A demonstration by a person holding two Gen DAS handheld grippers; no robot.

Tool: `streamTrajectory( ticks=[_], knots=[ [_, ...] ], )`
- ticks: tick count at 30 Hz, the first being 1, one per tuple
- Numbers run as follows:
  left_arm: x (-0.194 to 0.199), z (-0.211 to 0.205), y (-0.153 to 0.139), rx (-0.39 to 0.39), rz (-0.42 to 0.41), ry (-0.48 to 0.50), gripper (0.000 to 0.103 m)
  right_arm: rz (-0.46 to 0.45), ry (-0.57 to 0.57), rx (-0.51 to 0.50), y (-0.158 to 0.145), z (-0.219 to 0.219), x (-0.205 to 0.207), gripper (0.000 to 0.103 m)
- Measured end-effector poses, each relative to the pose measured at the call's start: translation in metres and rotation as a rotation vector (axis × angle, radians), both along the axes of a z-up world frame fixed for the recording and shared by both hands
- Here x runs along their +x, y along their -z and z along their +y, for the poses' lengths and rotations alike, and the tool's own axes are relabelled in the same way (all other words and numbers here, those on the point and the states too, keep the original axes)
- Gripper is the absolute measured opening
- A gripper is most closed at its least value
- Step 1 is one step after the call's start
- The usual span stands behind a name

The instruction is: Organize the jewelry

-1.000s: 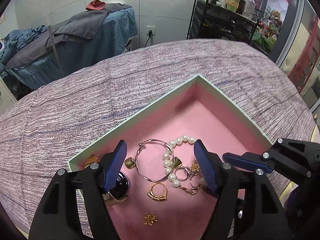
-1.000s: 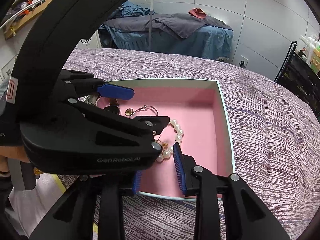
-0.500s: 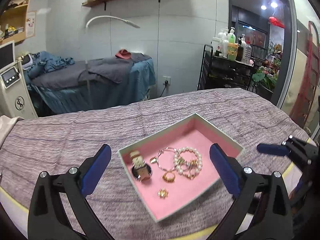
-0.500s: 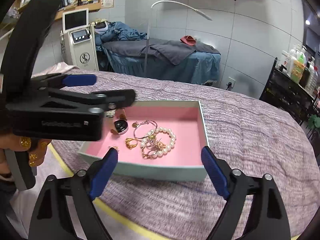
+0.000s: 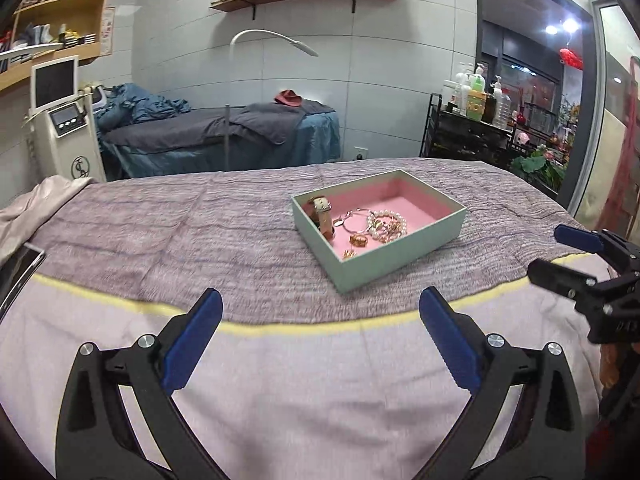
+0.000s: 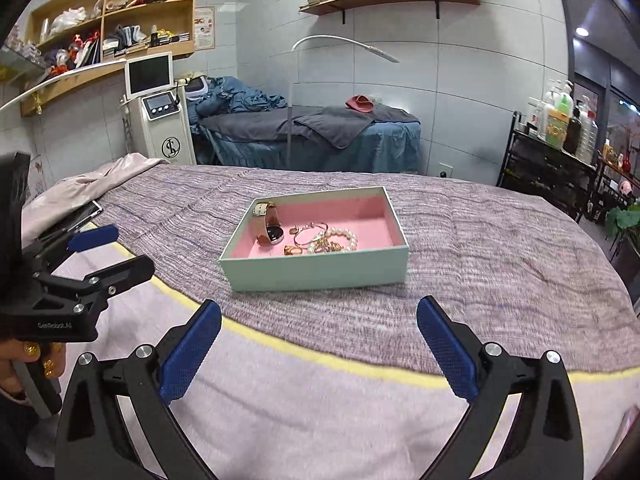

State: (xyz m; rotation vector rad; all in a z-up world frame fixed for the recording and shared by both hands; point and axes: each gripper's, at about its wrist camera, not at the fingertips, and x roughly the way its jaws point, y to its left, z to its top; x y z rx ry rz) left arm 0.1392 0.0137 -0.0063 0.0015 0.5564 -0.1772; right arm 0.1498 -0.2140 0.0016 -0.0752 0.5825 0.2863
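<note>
Your left tool is wide open w/ nothing between its blue pads, hanging over the pale pink sheet at the near edge of the bed. Your right tool is the same: jaws spread wide, nothing held, also above the pink sheet. Each tool shows at the edge of the other's view, left one at far left of the right wrist view, right one at far right of the left wrist view. Both sit well apart from the box.

The mint-green rectangular box w/ pink lining rests on the mauve striped knit blanket, beyond the yellow stripe where blanket meets sheet. All jewelry is inside the box, bunched toward its near-left part:
- beige-strap watch w/ dark round face, strap leaning up against the left wall
- thin silver bangle, just beside the watch
- white pearl bracelet, touching a tangle of gold chain pieces
- chunky gold ring near the front wall
- small gold charm, seen only in the left wrist view, by the front wall

The far-right part of the lining is bare pink. A dark tablet lies on the bed at left, well apart from the box.
</note>
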Motion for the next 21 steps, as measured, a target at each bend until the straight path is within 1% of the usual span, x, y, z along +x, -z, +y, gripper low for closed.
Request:
streamTrajectory(
  ticks=[3,6,8,9,11,14,17,19,21],
  knots=[
    [-0.033,0.000,0.002,0.000,-0.020,-0.022,0.097,-0.035,0.041,0.011,-0.002,-0.005,-0.023,0.096],
    [-0.067,-0.002,-0.002,0.028,-0.061,-0.066,0.097,-0.116,0.087,0.014,-0.007,-0.011,-0.060,0.096],
    [-0.086,-0.002,-0.006,0.018,-0.088,-0.089,0.097,-0.187,0.115,-0.001,-0.010,-0.013,-0.086,0.096],
    [-0.094,-0.002,-0.007,0.013,-0.102,-0.097,0.097,-0.206,0.125,-0.015,-0.010,-0.013,-0.096,0.096],
    [-0.112,-0.003,-0.010,0.012,-0.122,-0.118,0.097,-0.204,0.134,-0.023,-0.007,-0.015,-0.116,0.096],
    [-0.129,-0.002,-0.012,0.014,-0.143,-0.161,0.097,-0.197,0.150,-0.013,-0.004,-0.019,-0.139,0.096],
    [-0.142,0.001,-0.015,0.000,-0.178,-0.181,0.097,-0.205,0.179,-0.031,-0.002,-0.021,-0.152,0.096],
    [-0.149,0.003,-0.016,0.013,-0.201,-0.196,0.097,-0.212,0.182,-0.003,-0.004,-0.023,-0.158,0.096],
    [-0.154,0.004,-0.017,0.017,-0.203,-0.200,0.097,-0.227,0.177,0.007,-0.007,-0.024,-0.164,0.096]
  ],
)
